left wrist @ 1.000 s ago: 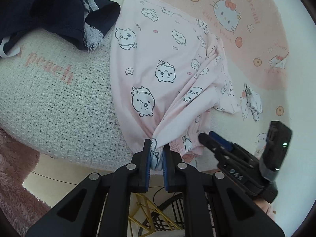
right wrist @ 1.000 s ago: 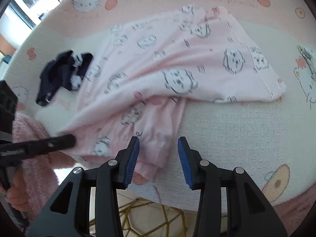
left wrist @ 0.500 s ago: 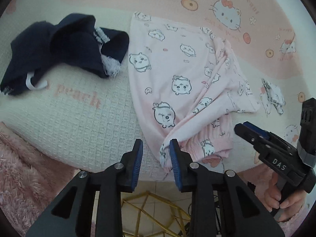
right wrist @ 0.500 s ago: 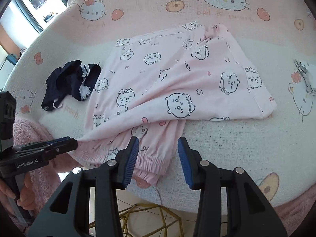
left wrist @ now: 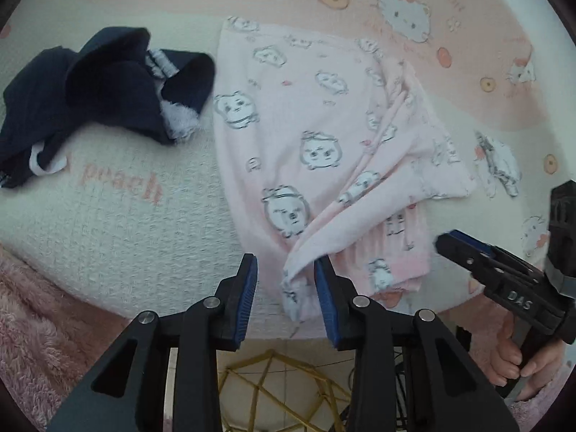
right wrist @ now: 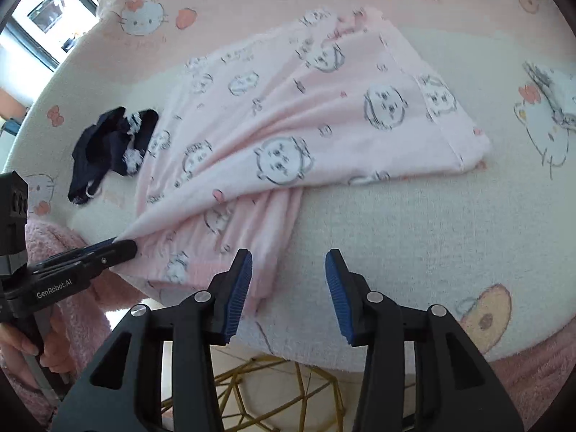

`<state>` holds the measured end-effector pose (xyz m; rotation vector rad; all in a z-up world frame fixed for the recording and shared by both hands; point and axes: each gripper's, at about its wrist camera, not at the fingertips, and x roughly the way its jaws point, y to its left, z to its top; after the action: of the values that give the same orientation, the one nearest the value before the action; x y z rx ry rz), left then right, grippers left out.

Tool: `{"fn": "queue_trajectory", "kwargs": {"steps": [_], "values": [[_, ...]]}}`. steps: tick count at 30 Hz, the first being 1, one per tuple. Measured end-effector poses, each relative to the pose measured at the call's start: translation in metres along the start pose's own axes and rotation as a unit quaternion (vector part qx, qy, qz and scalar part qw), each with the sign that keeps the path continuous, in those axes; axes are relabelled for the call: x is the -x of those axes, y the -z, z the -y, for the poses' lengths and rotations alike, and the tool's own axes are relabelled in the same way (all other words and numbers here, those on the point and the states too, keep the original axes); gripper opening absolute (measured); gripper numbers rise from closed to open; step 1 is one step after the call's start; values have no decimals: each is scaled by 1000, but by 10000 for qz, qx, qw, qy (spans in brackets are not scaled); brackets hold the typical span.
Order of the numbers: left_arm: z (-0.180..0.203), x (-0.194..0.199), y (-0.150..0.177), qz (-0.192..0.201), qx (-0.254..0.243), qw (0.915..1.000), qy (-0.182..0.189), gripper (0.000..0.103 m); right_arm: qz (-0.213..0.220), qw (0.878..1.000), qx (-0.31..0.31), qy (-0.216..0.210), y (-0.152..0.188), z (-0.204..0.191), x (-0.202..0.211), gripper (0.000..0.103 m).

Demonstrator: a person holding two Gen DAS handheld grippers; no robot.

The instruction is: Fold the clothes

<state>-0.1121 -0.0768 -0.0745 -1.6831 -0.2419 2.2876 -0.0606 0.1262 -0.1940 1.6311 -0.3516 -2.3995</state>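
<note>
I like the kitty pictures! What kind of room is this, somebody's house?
Probably a home, maybe a bedroom or living room. A soft cartoon-cat blanket covers the surface, pink printed pyjamas and a dark navy garment lie on it for folding, and a window shows at the edge.

Looks like somebody's home, probably a bedroom or living room. The work surface is covered with a fluffy cream-and-pink blanket printed with cartoon cats and oranges point(right wrist: 414, 223), filling most of both views. Laundry lies on it: pink pyjama bottoms with cartoon faces point(left wrist: 316, 136) in the centre and a crumpled navy garment point(left wrist: 108, 90) at the upper left. A gold wire-frame stand point(right wrist: 273, 396) shows on pale floor tiles at the bottom, and a window point(right wrist: 39, 18) sits in the upper left corner.
</note>
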Motion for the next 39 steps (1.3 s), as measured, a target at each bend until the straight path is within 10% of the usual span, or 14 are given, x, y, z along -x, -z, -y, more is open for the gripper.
{"fn": "queue_trajectory", "kwargs": {"steps": [5,11,23,32,39], "values": [[0,-26,2,-452,-100,9973,-574,37,-482,9972,296,496,3,-9,-29,43],[-8,-13,-1,-290,191,9984,-437,39,-610,9979,-232,-1,16,7,4,43],[138,-25,-40,141,-1903,9797,609,39,1199,9693,-2004,776,-26,126,111,43],[242,-101,-47,-268,-2509,9630,948,39,673,9408,-3244,718,-9,181,75,43],[266,-133,-43,-156,-2790,9588,510,30,470,9402,-3234,958,-20,187,61,43]]}}
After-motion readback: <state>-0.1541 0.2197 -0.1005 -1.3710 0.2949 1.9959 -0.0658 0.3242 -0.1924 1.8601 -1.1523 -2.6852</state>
